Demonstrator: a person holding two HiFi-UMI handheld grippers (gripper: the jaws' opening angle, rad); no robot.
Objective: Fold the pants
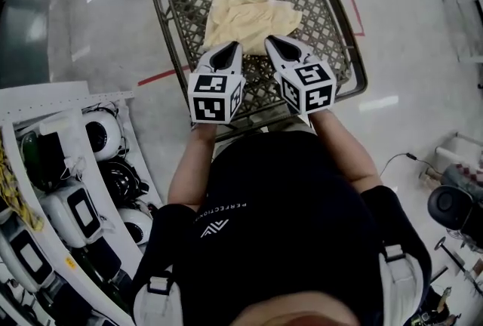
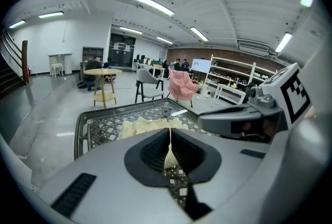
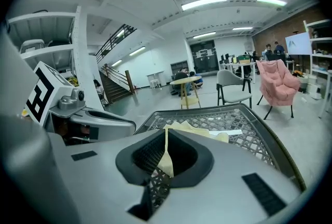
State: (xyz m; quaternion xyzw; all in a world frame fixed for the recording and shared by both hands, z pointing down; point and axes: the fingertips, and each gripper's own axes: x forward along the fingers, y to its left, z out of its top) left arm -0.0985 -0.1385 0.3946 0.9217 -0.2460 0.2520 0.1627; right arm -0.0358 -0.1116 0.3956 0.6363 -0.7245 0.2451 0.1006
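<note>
Pale yellow pants (image 1: 249,19) lie bunched on a dark metal lattice table (image 1: 332,23). Both grippers hover side by side over the table's near half. My left gripper (image 1: 231,47) is shut on a pinch of the yellow fabric (image 2: 169,153), which hangs as a thin strip between its jaws. My right gripper (image 1: 273,43) is likewise shut on the near edge of the pants (image 3: 166,158), a fold of cloth caught between its pads. In the left gripper view the right gripper (image 2: 244,116) shows at the right.
The table's raised rim (image 1: 162,23) frames the cloth. A white rack of equipment (image 1: 68,189) stands at my left. Red floor tape (image 1: 162,75) runs under the table. Beyond it stand a round yellow side table (image 2: 102,83), a grey chair (image 2: 148,85) and a pink armchair (image 2: 181,85).
</note>
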